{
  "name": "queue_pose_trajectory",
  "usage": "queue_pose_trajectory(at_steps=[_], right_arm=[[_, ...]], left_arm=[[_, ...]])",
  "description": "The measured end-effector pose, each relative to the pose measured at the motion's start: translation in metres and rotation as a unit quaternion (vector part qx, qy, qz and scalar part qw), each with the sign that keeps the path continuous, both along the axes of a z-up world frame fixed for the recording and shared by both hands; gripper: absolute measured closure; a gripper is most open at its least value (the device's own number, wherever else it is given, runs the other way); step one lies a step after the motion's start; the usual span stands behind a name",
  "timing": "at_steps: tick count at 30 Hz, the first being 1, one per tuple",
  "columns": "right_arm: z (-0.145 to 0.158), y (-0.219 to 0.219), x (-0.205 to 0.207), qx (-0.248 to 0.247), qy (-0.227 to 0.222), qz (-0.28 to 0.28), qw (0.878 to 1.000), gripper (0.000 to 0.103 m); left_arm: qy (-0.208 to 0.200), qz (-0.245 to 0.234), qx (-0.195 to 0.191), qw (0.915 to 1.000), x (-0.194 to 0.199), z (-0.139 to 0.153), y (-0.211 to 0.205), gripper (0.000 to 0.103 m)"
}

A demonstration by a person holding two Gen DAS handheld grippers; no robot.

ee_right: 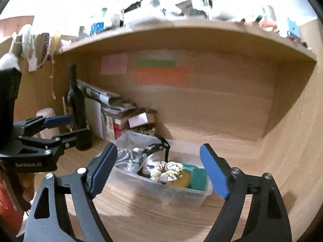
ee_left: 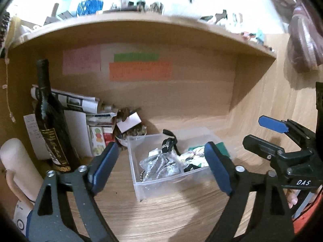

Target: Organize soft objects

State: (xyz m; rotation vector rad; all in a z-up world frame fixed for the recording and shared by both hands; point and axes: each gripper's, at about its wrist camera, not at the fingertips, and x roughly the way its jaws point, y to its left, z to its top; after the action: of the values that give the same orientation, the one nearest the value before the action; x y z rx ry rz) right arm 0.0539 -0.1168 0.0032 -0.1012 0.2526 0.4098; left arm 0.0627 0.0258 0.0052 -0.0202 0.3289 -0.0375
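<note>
— Both grippers gape wide, holding nothing: left gripper (ee_left: 159, 165), right gripper (ee_right: 159, 169), each just short of the clear plastic tub (ee_right: 161, 191) holding the floral fabric scrunchie (ee_right: 168, 171) and the green and yellow sponge (ee_right: 191, 178)

— I'd come down over the tub and pinch gently. Any writing?

— "DAS" and "GenRobot.AI" on the gripper bodies; the dark wine bottle (ee_left: 50, 129) left of the tub has gold script, unreadable

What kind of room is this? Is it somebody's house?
Probably a home desk nook, not a kitchen or shop. Coloured paper notes are stuck on the wooden back panel, a wine bottle stands by stacked papers, and a clear plastic bin holds soft odds and ends.
</note>
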Motion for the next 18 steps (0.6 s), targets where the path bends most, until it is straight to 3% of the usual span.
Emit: queue_pose_trajectory(at_steps=[3, 7, 18], right_arm=[[0.003, -0.003, -0.010, 0.010, -0.009, 0.001, 1.000, 0.016], [0.005, -0.008, -0.020, 0.026, -0.018, 0.001, 0.999, 0.000], [0.005, -0.013, -0.031, 0.036, -0.023, -0.003, 0.999, 0.000]], left_arm=[[-0.014, 0.002, -0.001, 0.9999, -0.010, 0.003, -0.002, 0.007], [-0.028, 0.007, 0.005, 0.9996, -0.021, 0.005, -0.007, 0.001], [-0.032, 0.007, 0.003, 0.9995, -0.030, 0.005, -0.012, 0.000]])
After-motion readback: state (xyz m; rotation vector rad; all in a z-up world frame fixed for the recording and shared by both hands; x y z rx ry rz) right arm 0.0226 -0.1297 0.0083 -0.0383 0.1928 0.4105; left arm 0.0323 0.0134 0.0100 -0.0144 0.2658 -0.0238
